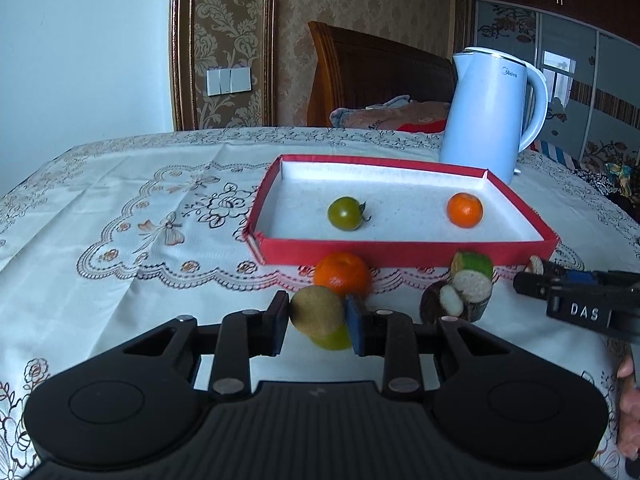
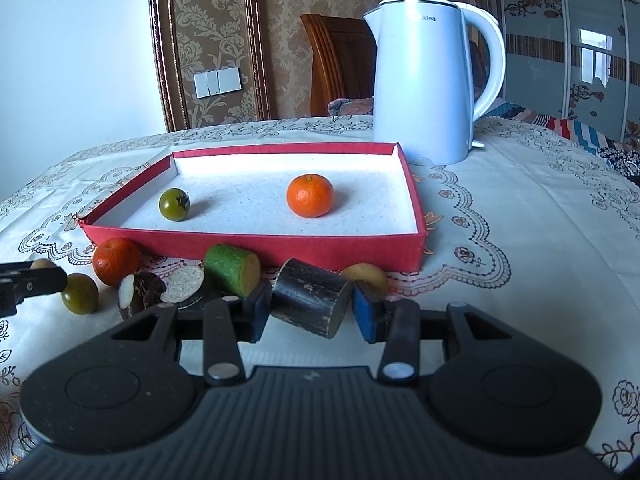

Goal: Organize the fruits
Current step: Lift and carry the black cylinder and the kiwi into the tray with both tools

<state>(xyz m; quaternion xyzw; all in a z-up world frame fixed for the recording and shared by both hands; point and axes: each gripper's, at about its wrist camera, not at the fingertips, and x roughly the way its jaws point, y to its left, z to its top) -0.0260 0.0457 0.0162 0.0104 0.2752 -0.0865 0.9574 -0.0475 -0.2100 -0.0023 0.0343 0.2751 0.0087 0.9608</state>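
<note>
the left claw (image 1: 316, 320) is closed narrow on a brown kiwi (image 1: 314, 316), its pads pressing the fruit on both sides, just above the worktop (image 1: 120, 240) with its lace-patterned cloth. a green tomato (image 1: 334, 340) sits right under the kiwi, partly hidden by it, and an orange (image 1: 342, 274) lies just behind, near the front wall of the red tray (image 1: 400, 252).

the right claw (image 2: 310, 308) grips a dark cylinder-shaped piece (image 2: 310, 296), tilted on its side, with one finger (image 2: 260, 308) against its left end and the blue pad (image 2: 366, 314) at its right end. a yellowish fruit (image 2: 366, 274) lies just behind that blue pad, close to the tray's front wall (image 2: 320, 250).

inside the tray, on its white floor, a small green tomato (image 2: 174, 204) sits toward the left and an orange (image 2: 310, 195) toward the right, well apart from each other.

on the cloth in front of the tray, between the two claws, there is a green-skinned cut piece (image 2: 230, 266), a round pale slice (image 2: 182, 279) and a dark fruit opened to show white flesh (image 2: 138, 294), all crowded together.

a pale blue kettle (image 2: 424, 80) stands behind the tray's far right corner. part of a hand (image 1: 628, 408) shows at the right edge of the left wrist view.
</note>
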